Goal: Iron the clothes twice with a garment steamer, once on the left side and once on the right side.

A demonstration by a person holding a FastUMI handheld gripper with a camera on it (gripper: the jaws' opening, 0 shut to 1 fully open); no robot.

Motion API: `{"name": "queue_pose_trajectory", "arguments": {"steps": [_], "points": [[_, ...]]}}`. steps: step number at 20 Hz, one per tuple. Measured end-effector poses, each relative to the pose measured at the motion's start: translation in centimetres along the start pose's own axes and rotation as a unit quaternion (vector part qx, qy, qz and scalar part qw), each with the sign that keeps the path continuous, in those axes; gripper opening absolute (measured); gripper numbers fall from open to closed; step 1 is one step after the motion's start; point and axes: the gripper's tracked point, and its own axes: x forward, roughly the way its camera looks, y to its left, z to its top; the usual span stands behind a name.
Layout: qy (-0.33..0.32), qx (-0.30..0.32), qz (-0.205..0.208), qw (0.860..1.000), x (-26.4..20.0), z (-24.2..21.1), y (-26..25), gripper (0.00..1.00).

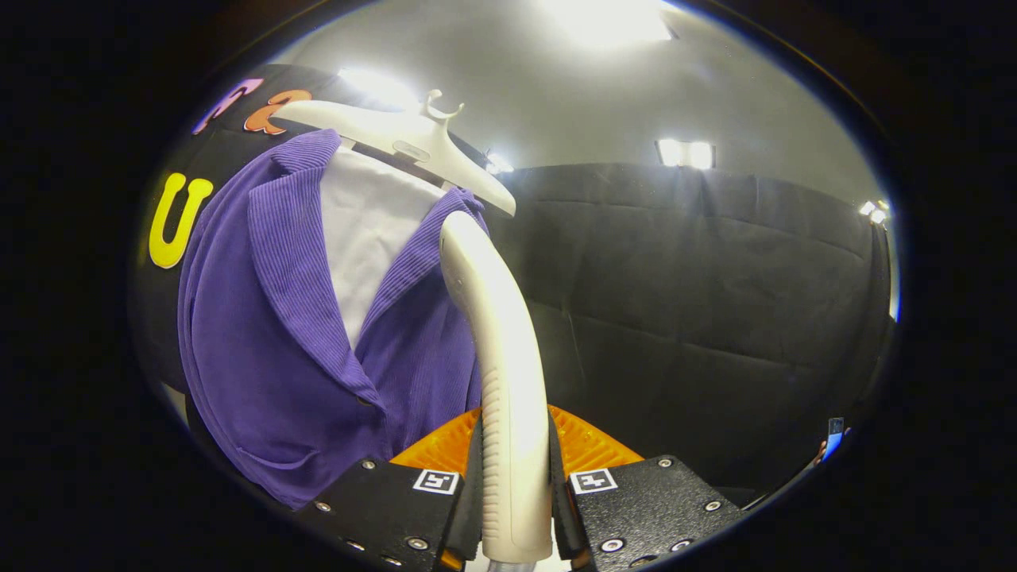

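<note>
A purple corduroy jacket (278,334) hangs over a white inner cloth (369,230) on a white hanger (413,147), to the left ahead of me. My gripper (515,477) is shut on the ribbed handle of a white garment steamer (500,342). The steamer curves up from between my fingers, and its head rests against the jacket's right lapel near the collar. The steamer's face is turned away and hidden.
Black cloth booth walls (699,302) stand behind and to the right of the jacket. Bright ceiling lights (685,152) shine above the wall. A small blue object (833,438) sits low at the far right.
</note>
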Motion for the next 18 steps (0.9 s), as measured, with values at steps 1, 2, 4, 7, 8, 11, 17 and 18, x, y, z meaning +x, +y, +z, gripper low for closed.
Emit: {"name": "queue_pose_trajectory", "arguments": {"steps": [1,2,4,7,8,11,17,18], "points": [[-0.004,-0.003,0.001,1.000,0.4,0.4,0.2,0.36],[-0.008,-0.007,0.000,1.000,0.8,0.6,0.4,0.36],[-0.013,-0.009,0.002,1.000,1.4,1.2,1.1,0.36],[-0.021,-0.028,-0.003,0.999,1.9,1.8,2.2,0.36],[-0.026,-0.034,-0.008,0.999,2.0,2.1,2.3,0.36],[-0.017,-0.064,-0.026,0.997,2.9,1.3,2.7,0.36],[0.015,-0.104,-0.041,0.994,4.9,-2.8,2.9,0.37],[0.018,-0.113,-0.043,0.992,5.3,-3.3,3.0,0.37]]}}
